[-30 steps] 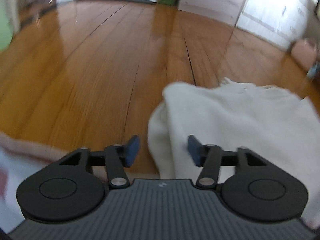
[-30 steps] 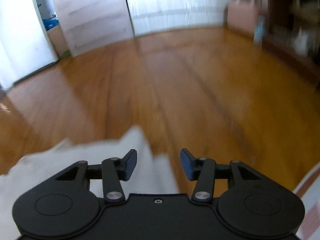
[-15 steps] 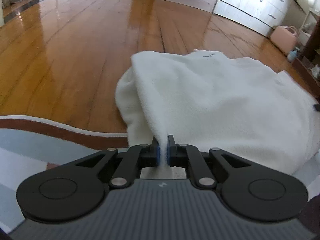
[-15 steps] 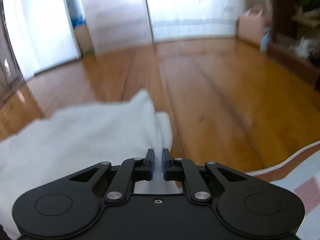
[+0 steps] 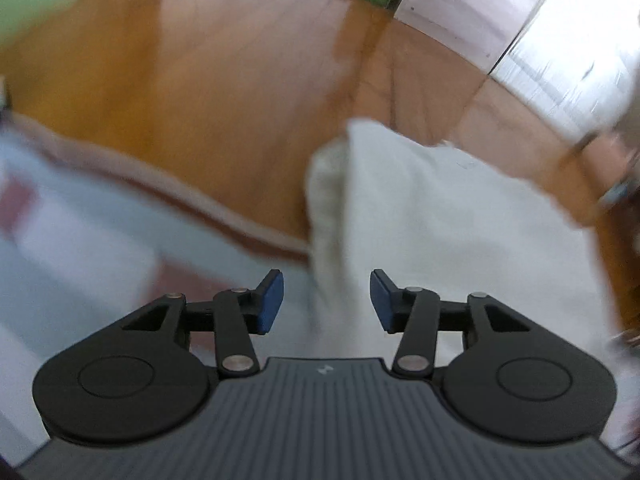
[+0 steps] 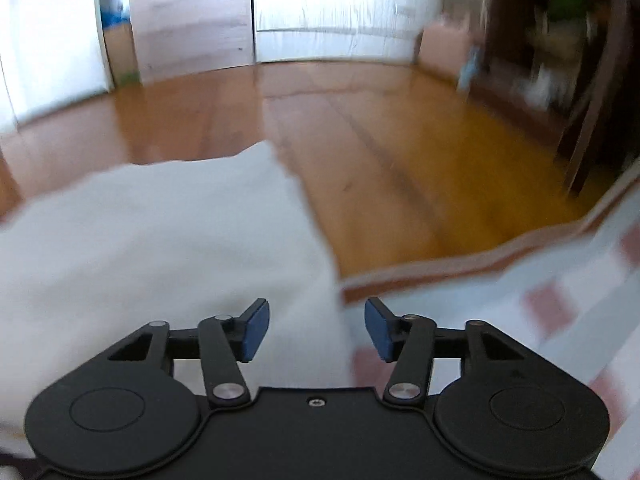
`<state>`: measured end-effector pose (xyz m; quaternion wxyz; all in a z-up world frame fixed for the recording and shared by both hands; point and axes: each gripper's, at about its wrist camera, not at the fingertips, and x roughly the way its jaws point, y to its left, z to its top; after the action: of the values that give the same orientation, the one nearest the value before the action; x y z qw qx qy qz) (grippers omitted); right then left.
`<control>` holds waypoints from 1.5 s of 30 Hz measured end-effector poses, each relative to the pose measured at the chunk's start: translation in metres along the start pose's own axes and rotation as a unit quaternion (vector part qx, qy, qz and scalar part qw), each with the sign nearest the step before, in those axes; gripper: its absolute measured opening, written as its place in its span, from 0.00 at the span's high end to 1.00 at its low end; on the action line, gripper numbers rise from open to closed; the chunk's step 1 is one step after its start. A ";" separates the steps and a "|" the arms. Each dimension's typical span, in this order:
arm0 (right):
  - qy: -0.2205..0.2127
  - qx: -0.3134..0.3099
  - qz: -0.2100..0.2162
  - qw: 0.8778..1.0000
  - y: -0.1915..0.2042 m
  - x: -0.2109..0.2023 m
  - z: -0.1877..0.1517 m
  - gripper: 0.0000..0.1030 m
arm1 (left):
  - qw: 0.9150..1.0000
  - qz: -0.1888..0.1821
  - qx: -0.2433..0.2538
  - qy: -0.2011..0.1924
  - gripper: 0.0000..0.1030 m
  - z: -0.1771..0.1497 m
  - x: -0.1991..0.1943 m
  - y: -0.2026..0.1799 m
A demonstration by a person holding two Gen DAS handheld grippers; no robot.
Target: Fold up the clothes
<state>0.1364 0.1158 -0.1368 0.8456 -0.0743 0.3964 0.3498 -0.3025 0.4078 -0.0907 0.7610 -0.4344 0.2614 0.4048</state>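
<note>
A folded white garment (image 5: 448,224) lies partly on the wooden floor and partly on a rug. In the left wrist view it fills the right half, with its left folded edge running between the fingers. My left gripper (image 5: 326,300) is open and empty above that edge. In the right wrist view the garment (image 6: 152,240) fills the left half, and its right edge runs down between the fingers. My right gripper (image 6: 316,328) is open and empty above that edge. Both views are blurred by motion.
A pale blue rug with red squares and a brown border (image 5: 100,232) lies under the near part of the garment; it also shows in the right wrist view (image 6: 540,292). White cabinets (image 6: 320,8) line the far wall. Dark shelving (image 6: 560,60) stands at right.
Half a second ago both grippers were shut on the garment's edges. Both have opened and let go, and have pulled back and up. The garment now lies down.
</note>
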 end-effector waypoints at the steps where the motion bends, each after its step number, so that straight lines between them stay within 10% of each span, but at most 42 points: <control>1: 0.011 0.032 0.025 0.999 -0.008 -0.006 -0.006 0.41 | 0.999 -0.021 -0.025 0.021 0.54 -0.006 0.001 0.006; 6: 0.060 0.189 0.113 0.974 -0.037 -0.015 -0.038 0.41 | 0.992 -0.064 -0.085 0.065 0.46 -0.033 0.002 0.018; 15: 0.067 0.319 0.144 0.934 -0.054 0.005 -0.071 0.36 | 0.970 -0.138 -0.170 0.104 0.29 -0.062 0.012 0.028; 24: 0.035 0.322 0.148 0.934 -0.050 0.019 -0.064 0.36 | 0.972 -0.105 -0.208 0.039 0.21 -0.058 0.040 0.013; 29: 0.036 0.304 0.160 0.938 -0.043 0.030 -0.058 0.36 | 0.991 -0.065 -0.118 -0.013 0.23 -0.044 0.056 -0.014; 31: 0.029 0.297 0.159 0.941 -0.039 0.036 -0.052 0.35 | 0.996 -0.050 -0.075 -0.018 0.66 -0.045 0.061 -0.026; 34: 0.018 0.302 0.163 0.939 -0.038 0.047 -0.045 0.35 | 0.997 -0.043 -0.049 -0.034 0.73 -0.041 0.061 -0.033; 37: 0.020 0.223 0.153 0.963 -0.023 0.053 -0.032 0.34 | 0.992 0.017 0.064 -0.104 0.74 -0.034 0.041 -0.065; 41: 0.017 0.145 0.129 0.981 -0.010 0.049 -0.019 0.81 | 0.981 0.039 0.136 -0.129 0.77 -0.036 0.035 -0.090; 45: -0.059 0.192 0.161 0.966 -0.017 -0.002 -0.012 0.90 | 0.989 0.004 0.095 -0.116 0.78 -0.020 0.018 -0.077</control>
<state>0.1392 0.0970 -0.1459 0.7986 0.1748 0.4124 0.4021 -0.2284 0.3742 -0.0795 0.8221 -0.3094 0.2101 0.4293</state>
